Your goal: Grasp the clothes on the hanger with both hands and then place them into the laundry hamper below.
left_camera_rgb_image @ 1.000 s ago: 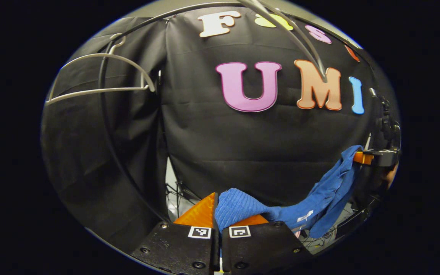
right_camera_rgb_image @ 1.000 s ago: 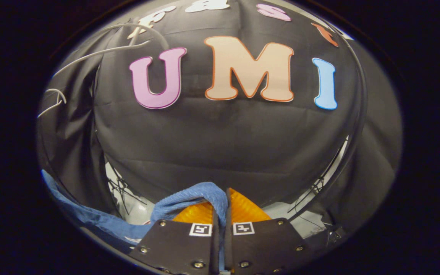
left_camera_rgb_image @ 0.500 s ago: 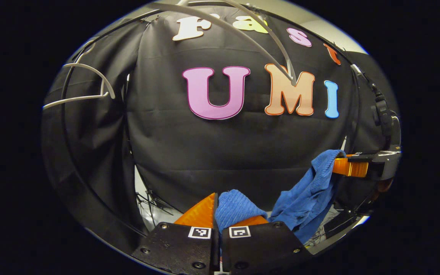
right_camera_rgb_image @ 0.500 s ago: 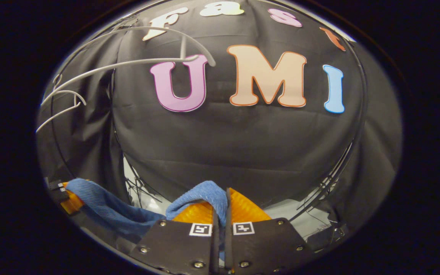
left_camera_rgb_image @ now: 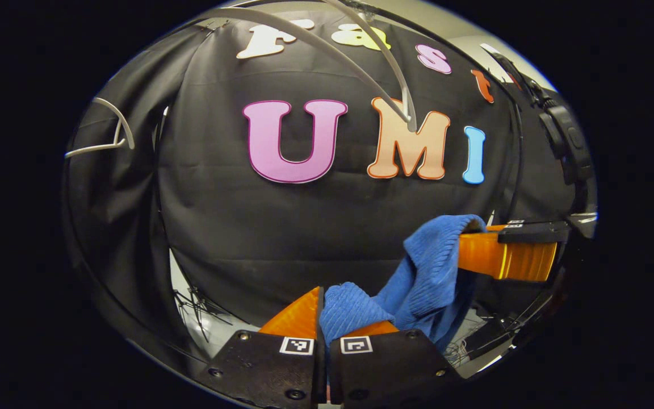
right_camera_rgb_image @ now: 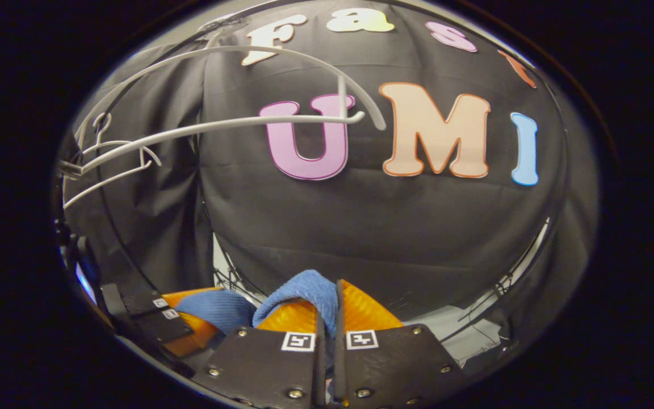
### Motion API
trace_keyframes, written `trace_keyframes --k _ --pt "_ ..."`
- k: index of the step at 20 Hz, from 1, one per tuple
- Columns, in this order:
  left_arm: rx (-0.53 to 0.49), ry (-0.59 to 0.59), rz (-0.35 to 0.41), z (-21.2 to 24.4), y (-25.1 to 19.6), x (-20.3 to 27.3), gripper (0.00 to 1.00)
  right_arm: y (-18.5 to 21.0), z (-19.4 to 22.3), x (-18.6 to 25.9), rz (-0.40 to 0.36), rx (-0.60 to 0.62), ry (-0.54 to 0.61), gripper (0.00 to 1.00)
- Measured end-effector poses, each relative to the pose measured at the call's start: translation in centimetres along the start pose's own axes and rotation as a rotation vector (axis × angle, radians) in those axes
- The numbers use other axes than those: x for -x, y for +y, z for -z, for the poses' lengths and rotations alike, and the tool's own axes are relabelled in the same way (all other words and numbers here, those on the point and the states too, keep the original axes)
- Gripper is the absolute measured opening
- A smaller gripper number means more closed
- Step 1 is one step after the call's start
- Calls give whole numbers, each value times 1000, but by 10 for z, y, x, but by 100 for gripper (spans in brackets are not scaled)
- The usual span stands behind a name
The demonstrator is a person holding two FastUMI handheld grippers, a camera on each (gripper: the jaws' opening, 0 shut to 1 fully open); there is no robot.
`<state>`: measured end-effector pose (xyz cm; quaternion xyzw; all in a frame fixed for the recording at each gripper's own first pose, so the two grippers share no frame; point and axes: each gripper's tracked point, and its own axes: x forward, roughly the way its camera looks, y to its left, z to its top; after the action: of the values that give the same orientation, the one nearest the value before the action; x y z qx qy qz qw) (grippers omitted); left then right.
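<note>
A blue knitted garment (left_camera_rgb_image: 423,278) hangs slack between my two grippers, off its hanger. My left gripper (left_camera_rgb_image: 322,307) is shut on one bunched end of it at the bottom of the left gripper view. The right gripper (left_camera_rgb_image: 477,241) comes in from the right there, also clamped on the cloth. In the right gripper view my right gripper (right_camera_rgb_image: 335,301) is shut on a blue fold (right_camera_rgb_image: 304,287), and the left gripper (right_camera_rgb_image: 191,309) sits close at lower left with more blue cloth (right_camera_rgb_image: 219,309). An empty white hanger (right_camera_rgb_image: 219,122) hangs above.
A second white hanger (left_camera_rgb_image: 103,133) hangs at the far left on the dark curved rail (left_camera_rgb_image: 77,238). The bare hanger's arm (left_camera_rgb_image: 361,62) crosses overhead in the left gripper view. Thin wire legs (left_camera_rgb_image: 191,301) and pale floor show below the black cloth wall.
The two grippers have moved closer together, each still holding the blue garment, which now sags in a shorter bunch between them. The hangers have shifted rightward in the right gripper view.
</note>
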<state>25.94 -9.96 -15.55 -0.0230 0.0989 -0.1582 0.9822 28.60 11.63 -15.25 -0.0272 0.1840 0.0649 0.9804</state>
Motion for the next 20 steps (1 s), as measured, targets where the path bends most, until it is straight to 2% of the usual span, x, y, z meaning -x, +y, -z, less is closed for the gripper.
trace_keyframes --k 4,6,8,12,14,15,18,20 --pt "11 -4 36 3 -11 -16 3 2 0 -15 -18 -20 8 6" --pt "-35 15 36 15 -10 -29 3 -9 13 -27 -4 -18 33 6" --pt "-45 86 32 39 -8 -34 3 -12 38 -38 -15 -34 88 6" --pt "1 213 -4 82 -9 -47 4 -21 90 -59 -29 -61 203 6" --pt "6 270 -22 101 -5 -49 4 -17 115 -65 -63 -75 268 2" --pt "13 297 -27 112 -5 -50 4 -14 125 -68 -86 -66 293 6" --pt "19 367 -60 137 4 -52 4 -3 147 -76 -144 -47 345 6" --pt "20 413 -93 154 13 -46 4 1 177 -80 -168 -64 404 6"
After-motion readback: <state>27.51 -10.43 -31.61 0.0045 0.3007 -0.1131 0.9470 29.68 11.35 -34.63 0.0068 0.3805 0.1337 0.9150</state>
